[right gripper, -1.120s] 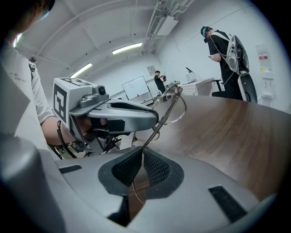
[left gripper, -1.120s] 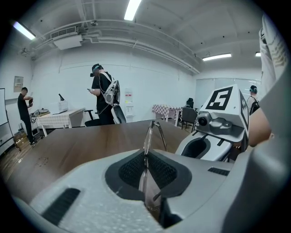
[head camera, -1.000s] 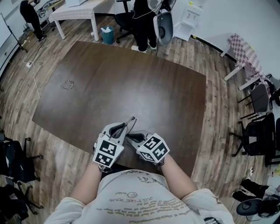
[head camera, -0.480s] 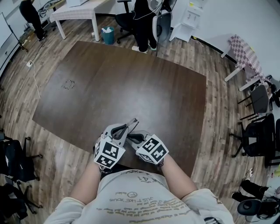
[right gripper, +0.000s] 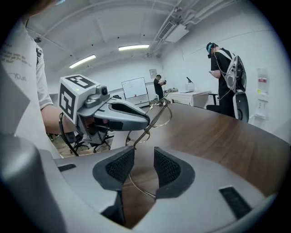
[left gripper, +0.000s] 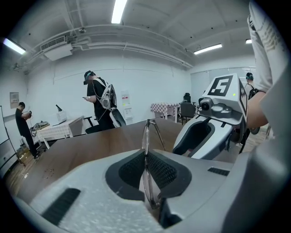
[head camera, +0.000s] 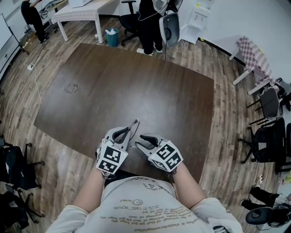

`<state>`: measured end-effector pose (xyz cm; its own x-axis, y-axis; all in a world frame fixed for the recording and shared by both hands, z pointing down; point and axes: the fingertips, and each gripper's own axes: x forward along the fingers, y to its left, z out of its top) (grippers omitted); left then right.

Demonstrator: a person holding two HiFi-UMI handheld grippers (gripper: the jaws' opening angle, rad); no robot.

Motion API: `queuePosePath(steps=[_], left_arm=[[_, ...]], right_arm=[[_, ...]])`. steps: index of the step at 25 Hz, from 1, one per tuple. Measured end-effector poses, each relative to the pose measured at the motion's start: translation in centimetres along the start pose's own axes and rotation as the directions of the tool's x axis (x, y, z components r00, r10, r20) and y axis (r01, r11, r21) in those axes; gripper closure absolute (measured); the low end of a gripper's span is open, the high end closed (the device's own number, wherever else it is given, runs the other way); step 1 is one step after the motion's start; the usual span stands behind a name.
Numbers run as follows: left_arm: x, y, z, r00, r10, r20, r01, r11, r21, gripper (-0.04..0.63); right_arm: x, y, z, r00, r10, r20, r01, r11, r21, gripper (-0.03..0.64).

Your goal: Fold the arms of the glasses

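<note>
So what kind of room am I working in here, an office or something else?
Probably an office-style lab or workroom: a big dark wooden table, black office chairs along the side, and a whiteboard under ceiling strip lights.

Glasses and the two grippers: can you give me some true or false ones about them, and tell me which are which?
1. The left gripper has its jaws pinched on the glasses. True.
2. The right gripper has its jaws squeezed shut. False: the jaws stand apart and have just been opening. A thin wire of the glasses shows low in the gap, not pinched.
3. The table is white. False: it is dark brown wood.
4. A person in black stands beyond the table's far edge. True.
</note>
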<state>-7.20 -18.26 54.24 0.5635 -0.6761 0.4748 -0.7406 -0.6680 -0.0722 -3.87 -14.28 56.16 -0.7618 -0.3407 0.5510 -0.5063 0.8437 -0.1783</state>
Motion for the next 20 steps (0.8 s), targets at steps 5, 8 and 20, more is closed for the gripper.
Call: queuePosePath(steps=[5, 8, 20], left_arm=[[-0.3, 1.4, 0.1, 0.999, 0.035, 0.011, -0.034, 0.999, -0.03, 0.563], [-0.5, 2.5, -0.4, 0.998, 0.065, 0.006, -0.064, 0.995, -0.08, 0.563], [-1.3, 4.0, 0.3, 0.993, 0.119, 0.029, -0.111, 0.976, -0.188, 0.563]], right_arm=[[-2.2, -0.6, 0.5, 0.997, -0.033, 0.066, 0.03, 0.998, 0.051, 0.486], [-2.7, -1.0, 0.0, 0.994, -0.039, 0.1, 0.026, 0.991, 0.132, 0.486], [-2.0, 0.7, -2.7, 0.994, 0.005, 0.113, -0.036, 0.962, 0.27, 0.486]])
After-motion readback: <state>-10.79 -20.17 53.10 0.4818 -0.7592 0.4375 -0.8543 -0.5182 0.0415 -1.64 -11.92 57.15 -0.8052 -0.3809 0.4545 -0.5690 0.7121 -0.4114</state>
